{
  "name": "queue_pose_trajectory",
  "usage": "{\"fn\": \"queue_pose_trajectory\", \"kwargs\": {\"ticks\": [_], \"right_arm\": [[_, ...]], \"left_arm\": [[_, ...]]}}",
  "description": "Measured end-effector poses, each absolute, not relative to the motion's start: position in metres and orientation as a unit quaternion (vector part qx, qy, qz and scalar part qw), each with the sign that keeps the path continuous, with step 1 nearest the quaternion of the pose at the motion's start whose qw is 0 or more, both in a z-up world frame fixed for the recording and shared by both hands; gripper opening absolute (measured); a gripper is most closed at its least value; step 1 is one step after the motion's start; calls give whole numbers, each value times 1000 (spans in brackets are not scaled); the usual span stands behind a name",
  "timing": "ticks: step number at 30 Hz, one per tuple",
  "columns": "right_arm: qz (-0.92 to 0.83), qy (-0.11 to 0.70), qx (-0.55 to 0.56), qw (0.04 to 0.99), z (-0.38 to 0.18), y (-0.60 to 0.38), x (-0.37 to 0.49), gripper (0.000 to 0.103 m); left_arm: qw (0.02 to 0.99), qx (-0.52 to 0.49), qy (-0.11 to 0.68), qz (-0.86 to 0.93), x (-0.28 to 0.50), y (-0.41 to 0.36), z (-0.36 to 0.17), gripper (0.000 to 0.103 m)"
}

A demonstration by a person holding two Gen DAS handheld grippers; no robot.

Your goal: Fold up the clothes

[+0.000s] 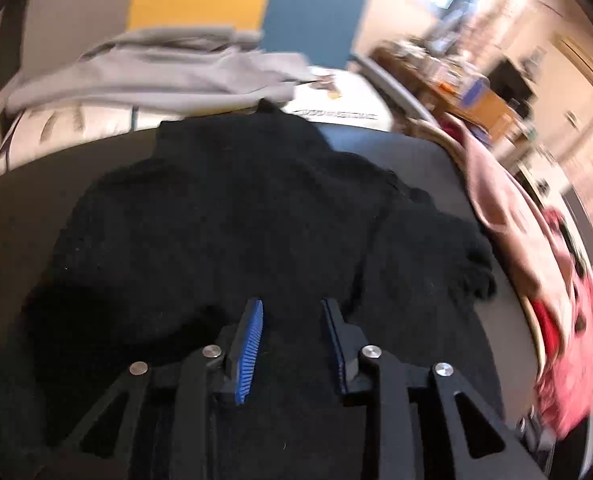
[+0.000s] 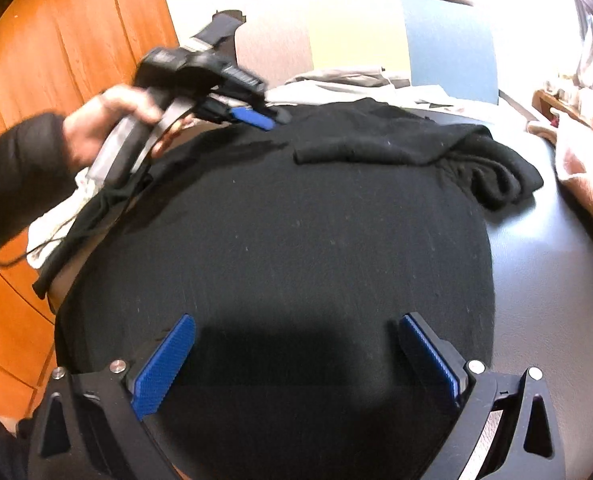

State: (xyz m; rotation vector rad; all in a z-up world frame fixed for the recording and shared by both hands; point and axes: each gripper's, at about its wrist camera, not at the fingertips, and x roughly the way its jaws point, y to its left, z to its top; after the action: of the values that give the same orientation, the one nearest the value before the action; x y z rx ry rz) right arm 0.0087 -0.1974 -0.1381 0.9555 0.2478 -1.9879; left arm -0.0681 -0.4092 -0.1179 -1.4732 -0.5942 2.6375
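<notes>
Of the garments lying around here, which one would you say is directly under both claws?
The black garment, spread on the dark table. The grey one lies bunched beyond it, and the pink one hangs off to the side.

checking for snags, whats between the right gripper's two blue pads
Only flat black garment spans the gap between the right gripper pads, nothing pinched; right wrist view.

Blurred shelves beyond pink cloth
</notes>
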Motion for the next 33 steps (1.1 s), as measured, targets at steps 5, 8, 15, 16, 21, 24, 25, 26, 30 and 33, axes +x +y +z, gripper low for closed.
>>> {"fn": "queue_pose_trajectory", "kwargs": {"ticks": [5,8,15,16,21,24,25,26,30,33], "right_arm": [[-800,101,397,438,-151,-206,10,103],[-804,117,384,438,-155,-212,16,103],[-811,142,364,436,-157,-222,25,103],[-811,140,363,436,-157,-221,25,103],[-813,141,354,440,-160,-221,29,103],[-815,141,352,439,-160,-220,31,103],[-814,141,354,439,-160,-222,31,103],[-813,143,356,439,-161,-224,31,103],[-807,150,369,437,-156,-209,24,103],[-805,146,373,437,-154,-211,19,103]], "left_arm": [[16,-416,47,908,-41,-346,-108,67],[71,-404,201,889,-34,-301,-125,70],[106,-446,220,861,-82,-288,-148,70],[107,-456,202,860,-91,-291,-150,70],[119,-487,110,858,-110,-303,-151,17],[137,-484,35,863,-111,-316,-137,9],[148,-480,2,865,-111,-321,-131,9],[162,-471,-51,866,-109,-332,-122,9],[221,-402,-272,846,-90,-382,-88,9],[232,-355,-381,822,-70,-418,-85,9]]}}
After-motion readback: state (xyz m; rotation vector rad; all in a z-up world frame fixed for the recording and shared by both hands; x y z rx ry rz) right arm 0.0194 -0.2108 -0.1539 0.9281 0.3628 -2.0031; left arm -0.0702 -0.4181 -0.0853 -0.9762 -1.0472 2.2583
